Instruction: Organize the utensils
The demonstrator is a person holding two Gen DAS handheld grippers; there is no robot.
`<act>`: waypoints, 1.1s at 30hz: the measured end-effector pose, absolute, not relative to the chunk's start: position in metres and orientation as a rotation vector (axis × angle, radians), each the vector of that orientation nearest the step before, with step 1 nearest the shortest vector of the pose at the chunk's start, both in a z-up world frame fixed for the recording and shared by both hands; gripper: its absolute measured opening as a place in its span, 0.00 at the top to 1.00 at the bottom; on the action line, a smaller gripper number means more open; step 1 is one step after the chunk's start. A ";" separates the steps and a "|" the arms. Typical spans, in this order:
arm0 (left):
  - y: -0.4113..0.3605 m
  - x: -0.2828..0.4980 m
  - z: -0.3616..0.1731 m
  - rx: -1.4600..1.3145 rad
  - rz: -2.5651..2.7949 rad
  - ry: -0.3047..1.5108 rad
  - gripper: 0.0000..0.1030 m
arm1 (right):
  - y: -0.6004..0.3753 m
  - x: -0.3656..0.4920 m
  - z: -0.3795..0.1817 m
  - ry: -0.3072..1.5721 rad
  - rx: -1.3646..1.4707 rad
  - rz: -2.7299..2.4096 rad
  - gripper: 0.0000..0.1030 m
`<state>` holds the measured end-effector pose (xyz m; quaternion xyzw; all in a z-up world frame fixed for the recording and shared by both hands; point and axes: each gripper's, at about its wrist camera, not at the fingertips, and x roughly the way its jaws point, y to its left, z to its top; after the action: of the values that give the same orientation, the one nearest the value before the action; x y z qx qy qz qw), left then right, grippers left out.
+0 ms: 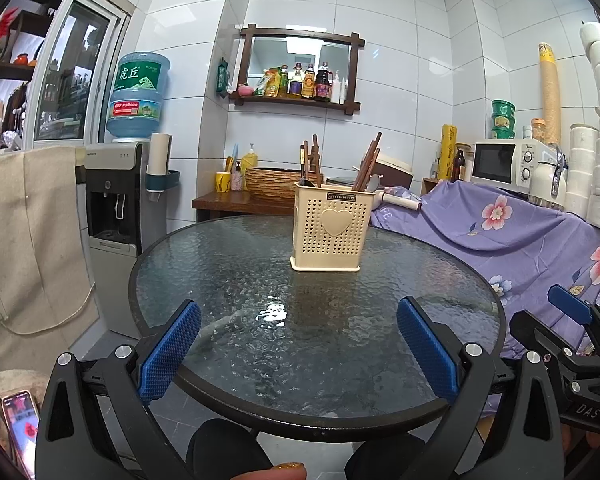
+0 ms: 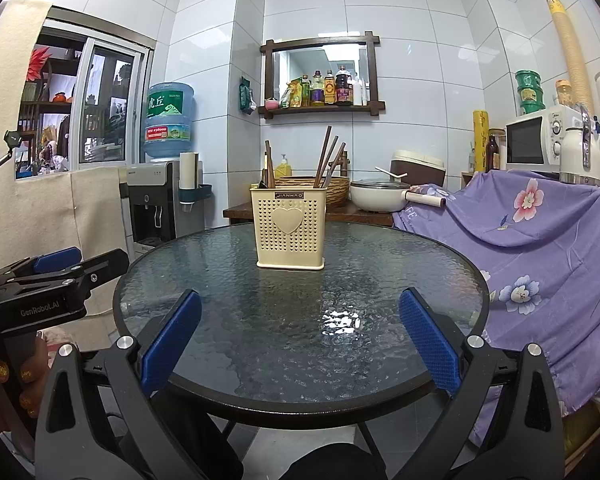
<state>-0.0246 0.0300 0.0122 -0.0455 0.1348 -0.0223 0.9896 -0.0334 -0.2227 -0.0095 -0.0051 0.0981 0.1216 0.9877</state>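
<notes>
Utensil holder (image 1: 329, 229): cream plastic, perforated, with a raised heart on its front and a dark label near the rim; it stands upright on the far half of the round glass table (image 1: 228, 264).
Contents: brown chopsticks (image 1: 368, 164) lean out of the right side, more wooden handles stand at the left, and a metal spoon bowl (image 1: 374, 181) shows at the right rim.
Left gripper (image 1: 298, 352): spread wide, blue ribbed pads (image 1: 168, 356) far apart with nothing between them; it hangs over the near edge of the table, well short of the holder, touching nothing.
Right gripper (image 2: 300, 346): likewise spread wide and empty, blue pads (image 2: 430, 340) apart, poised above the near rim of the table (image 2: 204, 280), with the holder (image 2: 289, 227) centred ahead and well apart from it.
Side by side: the right wrist view shows the left gripper (image 2: 56, 276) at the left edge, held by a hand (image 2: 16, 376) with gold-painted nails.
Table surface: textured glass in a dark rim, bare except for the holder.
Surroundings: a purple floral cloth (image 1: 512, 236) lies to the right of the table, a water dispenser (image 1: 114, 196) stands to the left, and a wooden wall shelf (image 1: 298, 68) holds bottles.
</notes>
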 end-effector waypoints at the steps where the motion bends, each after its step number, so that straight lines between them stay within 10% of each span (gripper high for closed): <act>1: 0.030 -0.025 0.012 -0.091 -0.044 0.271 0.06 | -0.223 -0.033 -0.010 0.197 -0.010 0.244 0.06; 33: 0.031 -0.024 0.012 -0.085 -0.051 0.271 0.06 | -0.221 -0.035 -0.009 0.200 -0.010 0.245 0.06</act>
<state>-0.0235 0.0313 0.0116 -0.0424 0.1348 -0.0252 0.9896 -0.0351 -0.2208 -0.0091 -0.0052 0.0994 0.1217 0.9876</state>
